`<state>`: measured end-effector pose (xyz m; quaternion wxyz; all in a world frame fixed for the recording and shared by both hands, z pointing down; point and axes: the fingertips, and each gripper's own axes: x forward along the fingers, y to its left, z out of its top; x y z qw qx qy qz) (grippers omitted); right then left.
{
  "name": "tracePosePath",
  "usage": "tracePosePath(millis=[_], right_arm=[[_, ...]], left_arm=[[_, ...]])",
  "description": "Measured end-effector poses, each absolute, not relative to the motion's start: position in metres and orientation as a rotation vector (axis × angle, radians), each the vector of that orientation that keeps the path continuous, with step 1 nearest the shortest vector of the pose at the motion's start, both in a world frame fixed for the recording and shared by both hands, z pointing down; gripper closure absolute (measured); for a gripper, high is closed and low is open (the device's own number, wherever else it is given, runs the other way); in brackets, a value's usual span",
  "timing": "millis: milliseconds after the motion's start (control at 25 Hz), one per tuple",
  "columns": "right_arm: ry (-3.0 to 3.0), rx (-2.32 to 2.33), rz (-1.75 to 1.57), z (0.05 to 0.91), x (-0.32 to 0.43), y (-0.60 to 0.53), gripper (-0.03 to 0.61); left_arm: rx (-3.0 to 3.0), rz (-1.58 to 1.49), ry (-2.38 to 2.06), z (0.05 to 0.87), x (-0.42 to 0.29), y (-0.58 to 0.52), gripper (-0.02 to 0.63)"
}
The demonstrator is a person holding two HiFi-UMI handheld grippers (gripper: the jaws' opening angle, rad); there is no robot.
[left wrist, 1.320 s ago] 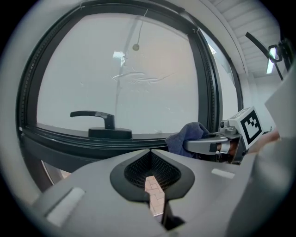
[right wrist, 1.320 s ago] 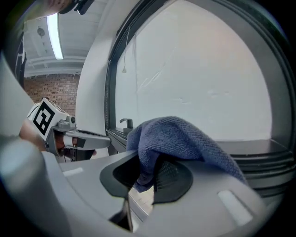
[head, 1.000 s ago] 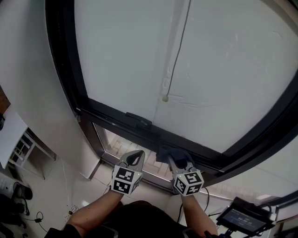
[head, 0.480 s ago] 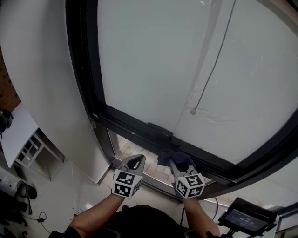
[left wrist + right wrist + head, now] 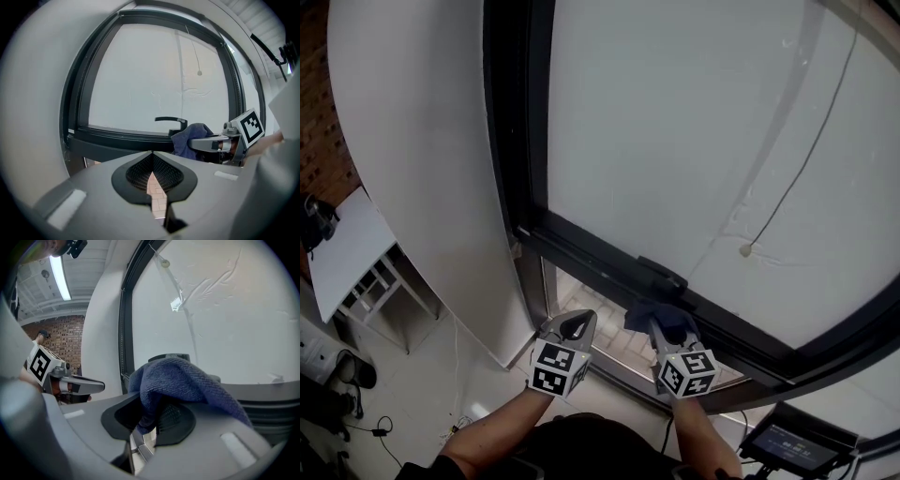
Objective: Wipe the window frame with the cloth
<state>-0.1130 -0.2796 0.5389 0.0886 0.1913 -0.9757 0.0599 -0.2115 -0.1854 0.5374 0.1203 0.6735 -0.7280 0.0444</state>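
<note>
A dark blue cloth (image 5: 657, 317) (image 5: 183, 383) (image 5: 190, 139) is clamped in my right gripper (image 5: 667, 330) (image 5: 152, 420), which is shut on it just below the black window frame (image 5: 600, 258) near the black window handle (image 5: 664, 276) (image 5: 171, 122). The cloth drapes over the right jaw and hides its tips. My left gripper (image 5: 574, 325) (image 5: 151, 157) is shut with nothing in it, to the left of the right one and below the frame's bottom rail (image 5: 117, 137).
A white wall panel (image 5: 422, 169) runs along the frame's left side. A blind cord with a small weight (image 5: 745, 250) hangs in front of the glass. A small screen device (image 5: 792, 445) sits at lower right. White furniture (image 5: 356, 262) stands on the floor at left.
The view has swung left, so the window frame, handle and cord have shifted right in the head view. Both grippers keep their place and the cloth stays clamped.
</note>
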Motion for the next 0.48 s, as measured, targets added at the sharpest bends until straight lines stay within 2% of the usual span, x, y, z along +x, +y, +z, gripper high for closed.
tracePosePath(millis=[480], right_arm=[[-2.917,0.520,0.163,0.539,-0.179,-0.268,0.509]], left_arm=[[1.919,0.108,-2.188,0.537,-0.266,-0.159,0.620]])
